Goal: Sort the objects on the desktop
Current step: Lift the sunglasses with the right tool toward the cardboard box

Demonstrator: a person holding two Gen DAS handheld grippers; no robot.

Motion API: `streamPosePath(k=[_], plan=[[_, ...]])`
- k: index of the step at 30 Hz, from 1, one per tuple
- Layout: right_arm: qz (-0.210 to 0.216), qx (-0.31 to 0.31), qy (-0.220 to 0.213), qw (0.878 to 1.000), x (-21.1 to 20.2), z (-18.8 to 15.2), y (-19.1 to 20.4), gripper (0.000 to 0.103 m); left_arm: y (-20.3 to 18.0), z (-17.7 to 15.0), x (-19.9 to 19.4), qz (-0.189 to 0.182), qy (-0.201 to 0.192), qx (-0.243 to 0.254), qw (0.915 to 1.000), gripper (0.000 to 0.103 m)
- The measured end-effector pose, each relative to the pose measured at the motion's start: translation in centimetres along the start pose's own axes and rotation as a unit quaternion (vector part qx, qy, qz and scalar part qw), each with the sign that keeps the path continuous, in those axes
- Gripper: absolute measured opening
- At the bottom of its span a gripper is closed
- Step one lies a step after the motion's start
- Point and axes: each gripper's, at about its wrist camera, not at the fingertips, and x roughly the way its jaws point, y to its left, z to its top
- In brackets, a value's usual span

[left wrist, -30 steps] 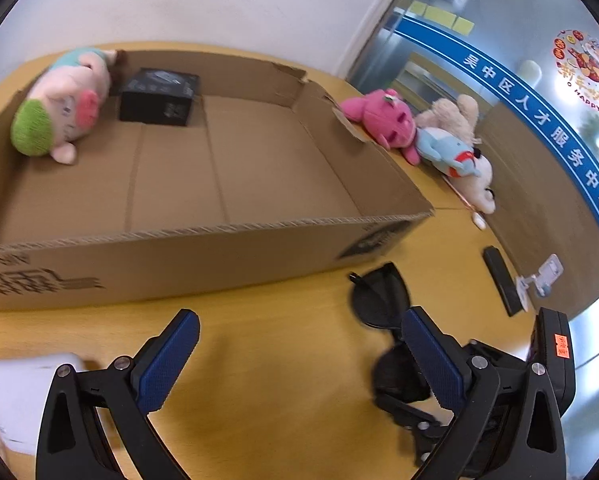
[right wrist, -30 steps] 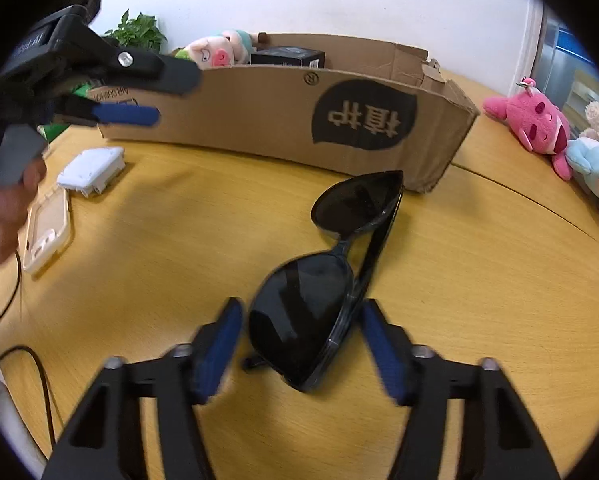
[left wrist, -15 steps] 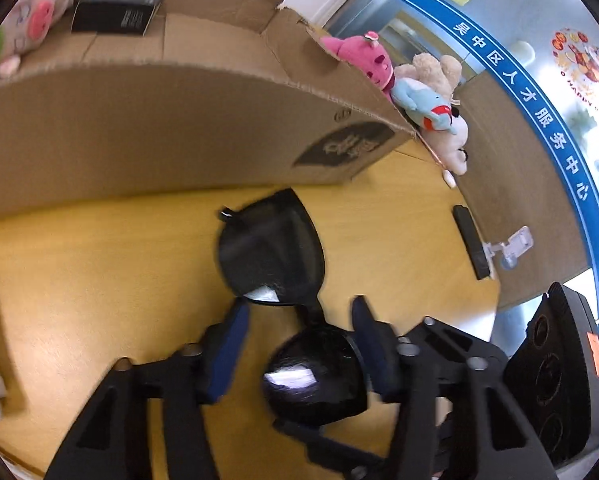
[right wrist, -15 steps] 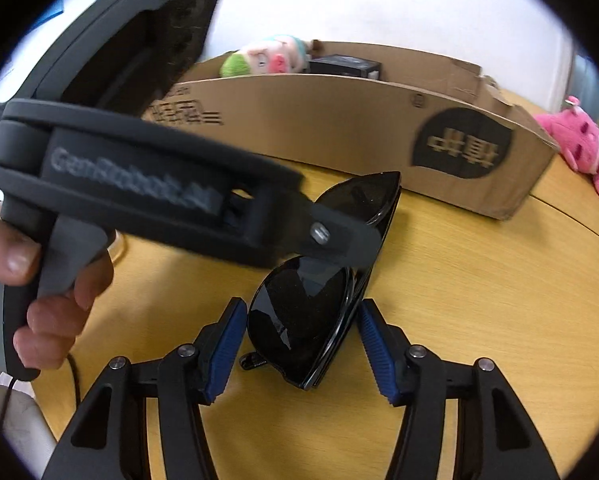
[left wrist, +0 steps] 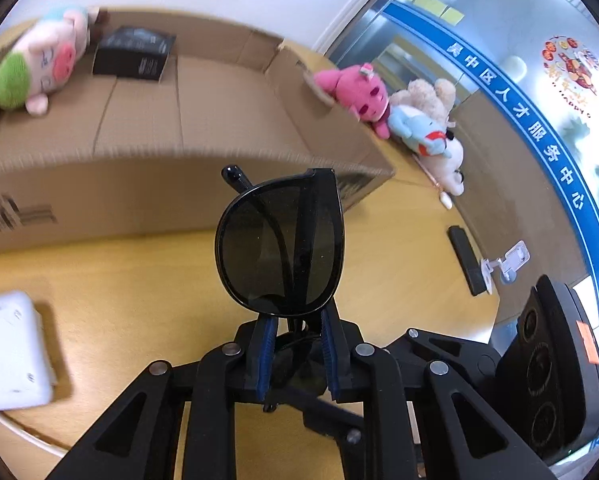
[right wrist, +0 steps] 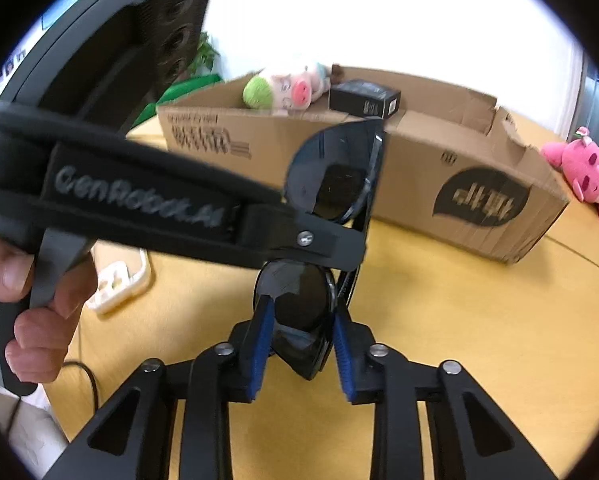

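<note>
Both grippers, L (left wrist: 295, 344) & R (right wrist: 299, 350), have just been closing and now clamp the black plastic sunglasses (left wrist: 279, 240), lifted above the yellow wooden tabletop (left wrist: 139, 280). Step: carrying. Next, prob: over the brown cardboard box (left wrist: 147, 196) wall, one gripper letting go first.

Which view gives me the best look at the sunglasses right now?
The left wrist view: one lens of the sunglasses stands clear and unblocked above the left gripper, folded arms visible through it. In the right wrist view the left gripper crosses the frame's middle, so only parts of each lens show around it.
</note>
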Motion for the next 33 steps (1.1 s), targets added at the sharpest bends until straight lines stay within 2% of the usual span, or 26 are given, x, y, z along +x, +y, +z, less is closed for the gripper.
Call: streamPosePath(k=[7, 12, 16, 21, 24, 27, 30, 33], plan=[[-0.009, -0.014, -0.057, 0.998, -2.8, 4.4, 0.2, 0.025, -1.9, 3.9, -5.0, 0.006, -0.062, 0.034, 0.9975, 0.018], [-0.027, -0.041, -0.114, 0.992, -5.7, 9.9, 0.0, 0.024, -4.1, 8.5, -8.7, 0.015, -0.111, 0.076, 0.9908, 0.018], [-0.041, -0.058, -0.147, 0.987, -7.0, 14.4, -0.9, 0.024, -5.8, 13.8, -10.7, 0.018, -0.139, 0.099, 0.9851, 0.018], [-0.038, -0.063, -0.172, 0.982, -8.0, 20.9, -3.4, 0.021, -6.6, 20.9, -12.3, 0.013, -0.157, 0.117, 0.9804, 0.018], [-0.034, -0.062, -0.173, 0.982, -8.0, 24.2, -5.1, 0.021, -6.9, 25.0, -12.2, 0.016, -0.16, 0.122, 0.9795, 0.018], [-0.026, -0.052, -0.162, 0.985, -7.1, 26.9, -7.3, 0.021, -5.8, 29.2, -10.4, 0.015, -0.149, 0.111, 0.9826, 0.018], [-0.016, -0.03, -0.142, 0.989, -4.8, 28.8, -10.2, 0.02, -3.6, 32.8, -7.0, 0.005, -0.121, 0.089, 0.9887, 0.018], [-0.004, 0.001, -0.109, 0.994, -1.4, 29.4, -13.1, 0.02, -0.8, 34.8, -2.6, 0.005, -0.085, 0.067, 0.9941, 0.018]])
